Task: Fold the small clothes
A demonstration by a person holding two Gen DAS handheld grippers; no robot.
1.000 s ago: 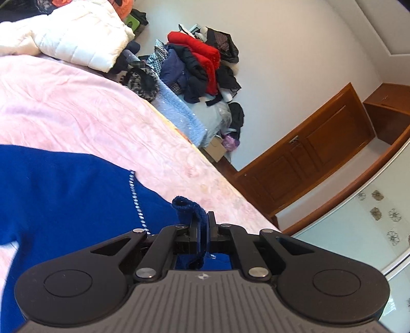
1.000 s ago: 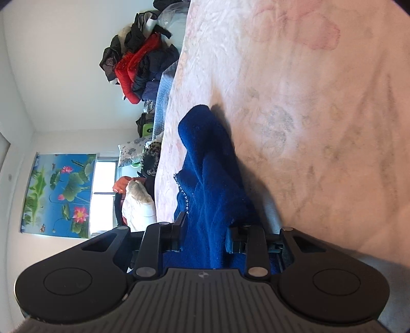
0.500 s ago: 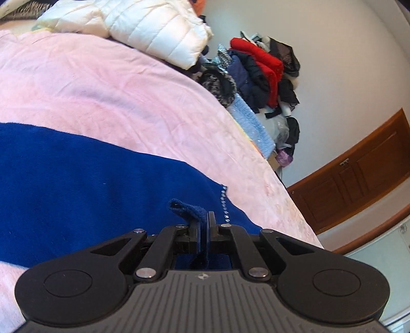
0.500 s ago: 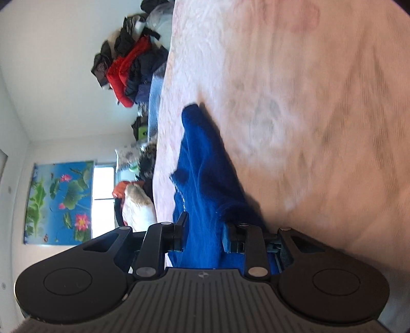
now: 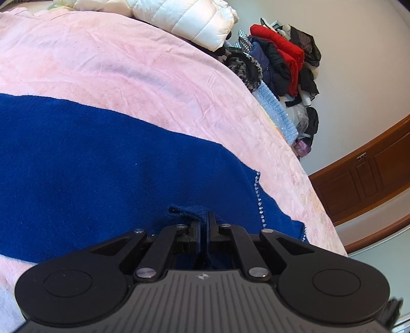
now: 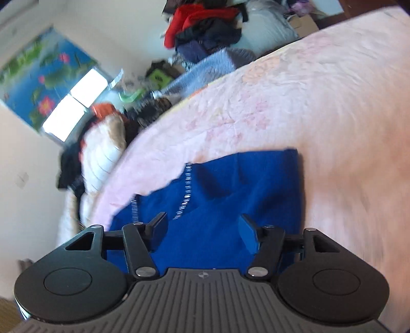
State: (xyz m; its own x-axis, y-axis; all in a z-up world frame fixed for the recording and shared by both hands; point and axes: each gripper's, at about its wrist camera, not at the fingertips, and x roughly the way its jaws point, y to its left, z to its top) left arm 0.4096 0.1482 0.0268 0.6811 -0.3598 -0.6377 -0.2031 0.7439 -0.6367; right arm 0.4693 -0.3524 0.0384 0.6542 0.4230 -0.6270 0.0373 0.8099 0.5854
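Now left hand-held gripper (image 5: 204, 225) pinches blue garment (image 5: 102, 158); right hand-held gripper (image 6: 203, 228) just opening, empty.

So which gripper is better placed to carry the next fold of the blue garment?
Probably left: the left gripper is shut on the blue garment's edge, while the right gripper has just opened, nothing between its jaws.

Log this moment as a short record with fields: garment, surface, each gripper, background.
garment: blue knit top with a line of rhinestones, spread on the bed
surface: pink blanket
left gripper: shut on a fold of the blue knit top
right gripper: open above the top, jaws have just been opening, nothing pinched between them
background: clothes pile by the wall, white puffer jacket, wooden cabinet
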